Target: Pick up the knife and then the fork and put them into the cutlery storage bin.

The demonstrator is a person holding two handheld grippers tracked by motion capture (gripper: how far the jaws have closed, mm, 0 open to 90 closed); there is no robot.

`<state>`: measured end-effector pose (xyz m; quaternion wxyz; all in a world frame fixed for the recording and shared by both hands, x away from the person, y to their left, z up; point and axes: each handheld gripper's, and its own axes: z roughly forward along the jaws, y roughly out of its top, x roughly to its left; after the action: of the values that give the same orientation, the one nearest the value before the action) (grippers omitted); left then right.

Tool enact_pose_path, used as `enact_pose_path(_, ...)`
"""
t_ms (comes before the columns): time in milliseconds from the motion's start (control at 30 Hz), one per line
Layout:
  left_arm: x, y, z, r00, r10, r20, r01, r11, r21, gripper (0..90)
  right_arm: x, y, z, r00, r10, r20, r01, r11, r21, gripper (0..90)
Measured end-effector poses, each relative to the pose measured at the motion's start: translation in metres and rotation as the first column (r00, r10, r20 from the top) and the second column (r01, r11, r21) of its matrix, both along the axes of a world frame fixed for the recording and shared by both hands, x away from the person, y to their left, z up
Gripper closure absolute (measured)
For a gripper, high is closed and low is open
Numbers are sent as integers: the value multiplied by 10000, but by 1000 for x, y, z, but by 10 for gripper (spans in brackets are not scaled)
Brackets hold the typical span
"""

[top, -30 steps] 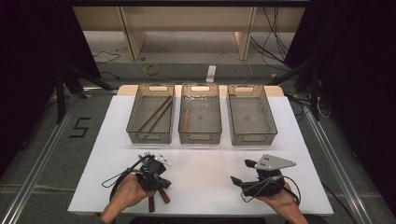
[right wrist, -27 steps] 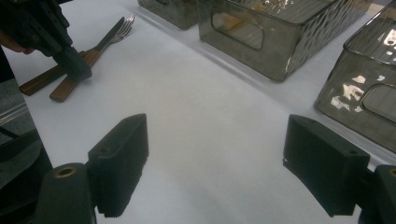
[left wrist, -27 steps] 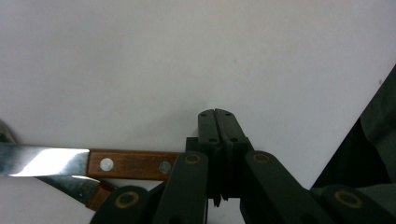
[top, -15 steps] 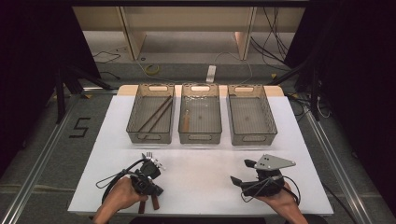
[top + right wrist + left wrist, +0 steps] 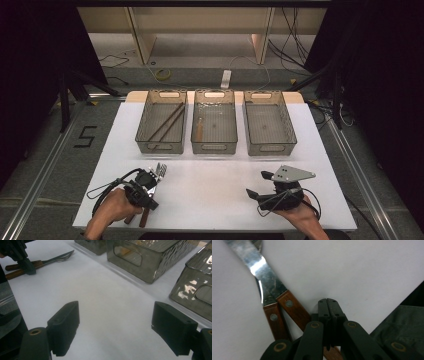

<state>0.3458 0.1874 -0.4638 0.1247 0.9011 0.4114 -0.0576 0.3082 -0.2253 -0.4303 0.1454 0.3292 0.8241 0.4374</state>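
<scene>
White table [image 5: 210, 195], dark surrounding room

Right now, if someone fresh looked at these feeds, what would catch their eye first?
Probably the three clear bins lined up across the far side of the white table; the left one holds long thin sticks. Next, at the near left, the left gripper is down at two wooden-handled pieces of cutlery with its jaws together. The right gripper rests at the near right, jaws wide apart over bare table.

Obstacles: three bins [image 5: 215, 128] in a row across the far half of the table [image 5: 210, 185]; wooden-handled cutlery [image 5: 155, 180] lying at near left. Open surface: bare white band between bins and near edge.
</scene>
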Motion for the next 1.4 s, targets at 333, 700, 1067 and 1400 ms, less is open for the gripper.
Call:
enact_pose_path(333,3,9,2,9987,362,358,-391,9959,821,888,0,0,0,10000,7,4,-7,10000,1,230)
enact_pose_path(700,10,22,4,9906,867,1054,-1010,9852,1382,888,1,-1,0,10000,-29,-15,30,10000,56,230)
enact_pose_path(1067,10,29,23,9847,1068,1374,-1144,9922,488,861,0,-1,0,10000,-35,-8,35,10000,75,230)
enact_pose_path(1400,8,37,36,9787,1531,1370,-1560,9877,111,423,0,-1,0,10000,-34,2,34,10000,90,230)
